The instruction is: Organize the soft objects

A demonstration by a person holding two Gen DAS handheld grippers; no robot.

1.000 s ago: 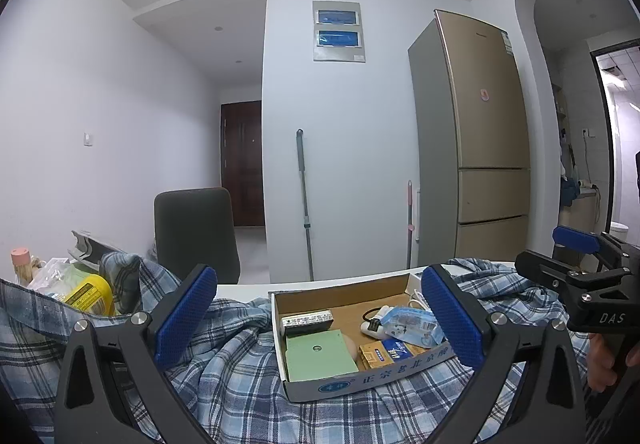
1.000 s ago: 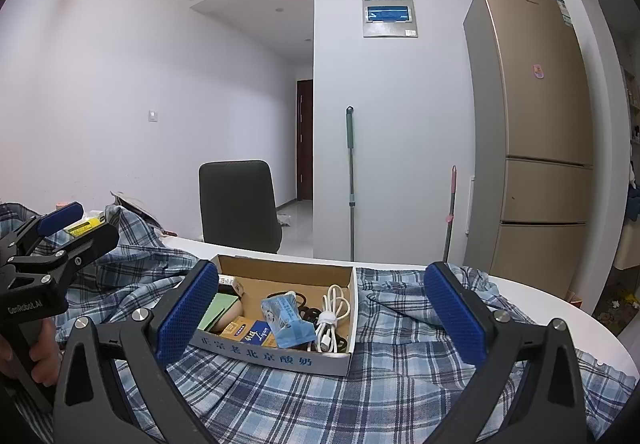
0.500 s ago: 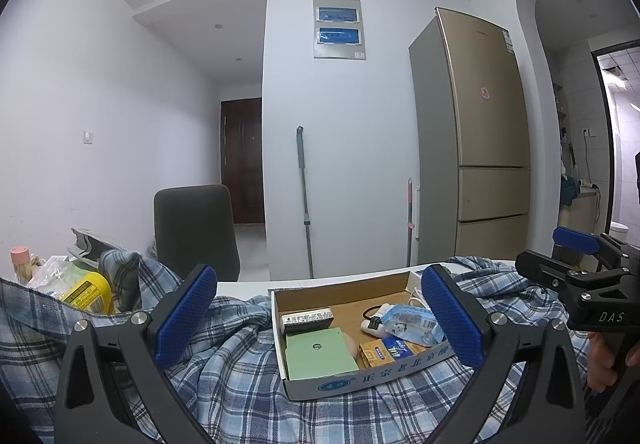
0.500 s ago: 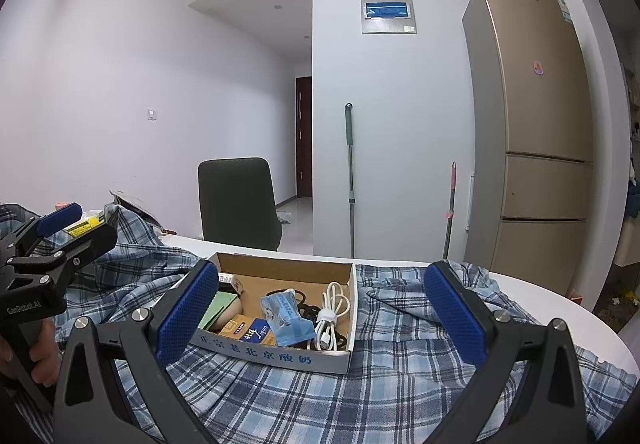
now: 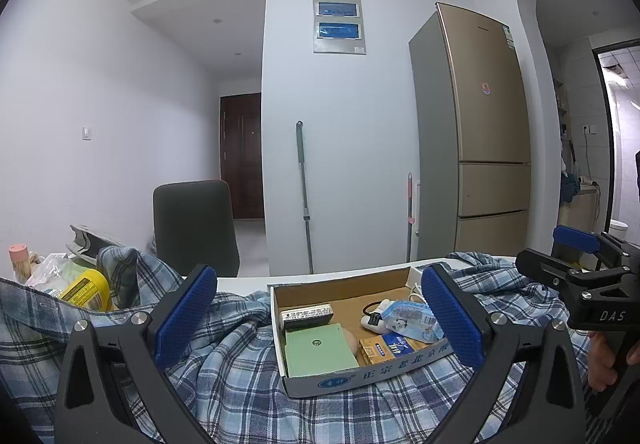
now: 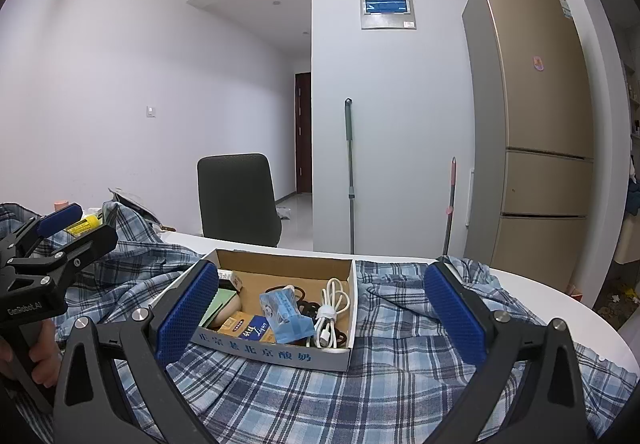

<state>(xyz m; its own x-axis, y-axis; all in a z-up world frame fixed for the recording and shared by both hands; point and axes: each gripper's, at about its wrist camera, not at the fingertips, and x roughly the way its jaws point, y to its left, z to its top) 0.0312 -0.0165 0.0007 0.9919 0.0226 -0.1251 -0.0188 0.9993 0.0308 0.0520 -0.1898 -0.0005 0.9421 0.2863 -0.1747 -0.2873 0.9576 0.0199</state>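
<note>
A blue plaid shirt (image 5: pixel 240 384) (image 6: pixel 400 372) lies spread and rumpled over a white table. On top of it rests an open cardboard box (image 5: pixel 352 376) (image 6: pixel 276 354) holding a green pad, small packets, a blue tissue pack and a white cable. My left gripper (image 5: pixel 318 318) hovers open above the shirt, its blue pads straddling the box from the near side. My right gripper (image 6: pixel 320 314) is open too, with nothing between its fingers, facing the box from the right. Each gripper shows at the edge of the other's view.
A yellow bottle (image 5: pixel 86 288), plastic bags and a pink-capped jar (image 5: pixel 19 258) crowd the table's left end. A dark chair (image 5: pixel 194 224) stands behind the table. A mop (image 5: pixel 303 196) leans on the wall beside a gold fridge (image 5: pixel 476 132). Bare white tabletop (image 6: pixel 560 308) shows at the right.
Both grippers stay open and almost still; the views shift only slightly. Shirt and box have not moved.
</note>
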